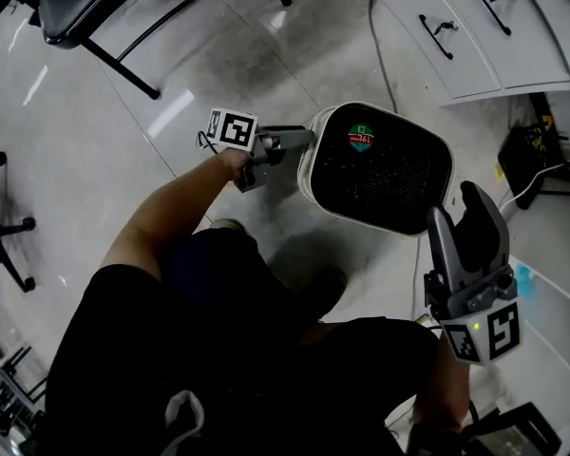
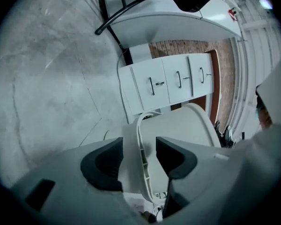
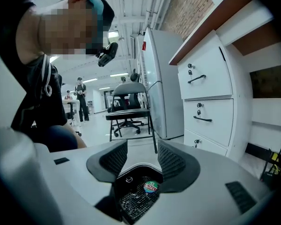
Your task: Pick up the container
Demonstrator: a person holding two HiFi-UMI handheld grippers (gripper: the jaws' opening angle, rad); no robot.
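White container (image 1: pixel 307 164) sits on the tiled floor (image 1: pixel 171 74), tipped so its dark mesh face w/ a red-green sticker (image 1: pixel 361 141) looks up at the head cam.

L gripper (image 1: pixel 299 139) is at the container's rim, on the side away from the R gripper. In its own view its jaws stand wide apart (image 2: pixel 139 142) astride the container's white rim wall (image 2: pixel 145 172). The wall lies against or just beside one pad, w/ a clear gap to the other, so there's no clamp on it. Its marker cube (image 1: pixel 233 128) sits on the side away from the container, and a bare forearm (image 1: pixel 171 207) runs back from it.

R gripper (image 1: pixel 456 207) is at the container's opposite edge, tips just beside the white shell (touching or not, can't tell). Its jaws are apart (image 3: pixel 141 146) w/ nothing pressed btwn the pads. The mesh face (image 3: pixel 133 200) and sticker (image 3: pixel 151 186) show low under them. Its marker cube (image 1: pixel 484 335) is at the far end from the container.

White drawer cabinet (image 1: pixel 475 17) w/ dark handles stands near the container, beyond its far side, and shows in both gripper views too (image 2: pixel 173 83) (image 3: pixel 206 93). A black chair (image 1: pixel 95 8) stands well apart from the container, off past the L gripper's side. A second chair (image 3: pixel 129 111) shows beyond the container in the R gripper view.
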